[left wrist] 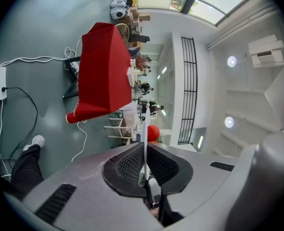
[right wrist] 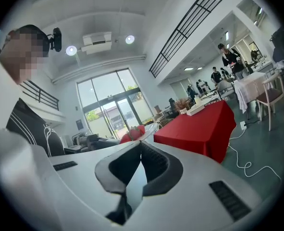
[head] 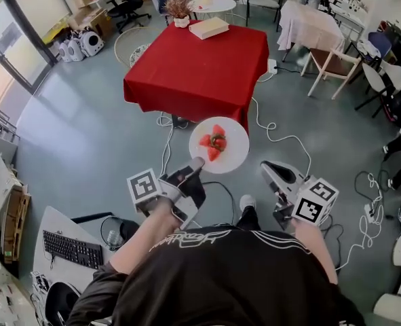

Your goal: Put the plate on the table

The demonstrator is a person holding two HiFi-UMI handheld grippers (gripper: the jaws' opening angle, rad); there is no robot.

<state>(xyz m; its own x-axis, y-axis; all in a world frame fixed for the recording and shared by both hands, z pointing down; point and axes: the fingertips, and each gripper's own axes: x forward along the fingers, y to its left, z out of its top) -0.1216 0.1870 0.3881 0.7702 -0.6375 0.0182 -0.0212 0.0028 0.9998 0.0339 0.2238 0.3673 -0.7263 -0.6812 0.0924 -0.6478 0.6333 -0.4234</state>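
Note:
A white plate [head: 231,151] with cut strawberries [head: 214,143] hangs over the floor, short of the red-clothed table [head: 200,66]. My left gripper [head: 197,163] is shut on the plate's near rim. In the left gripper view the plate [left wrist: 144,129] runs edge-on between the jaws of the left gripper [left wrist: 144,150], with a strawberry [left wrist: 153,132] beyond and the red table [left wrist: 103,71] ahead. My right gripper [head: 266,167] hovers to the plate's right, apart from it. In its own view the right gripper [right wrist: 140,144] is shut with nothing in it.
A pale box [head: 209,27] and a potted plant [head: 180,9] stand at the red table's far edge. White cables [head: 261,124] trail on the floor by the table. A wooden chair [head: 332,63] and a white-clothed table [head: 309,22] stand to the right. A desk with a keyboard [head: 71,248] is at lower left.

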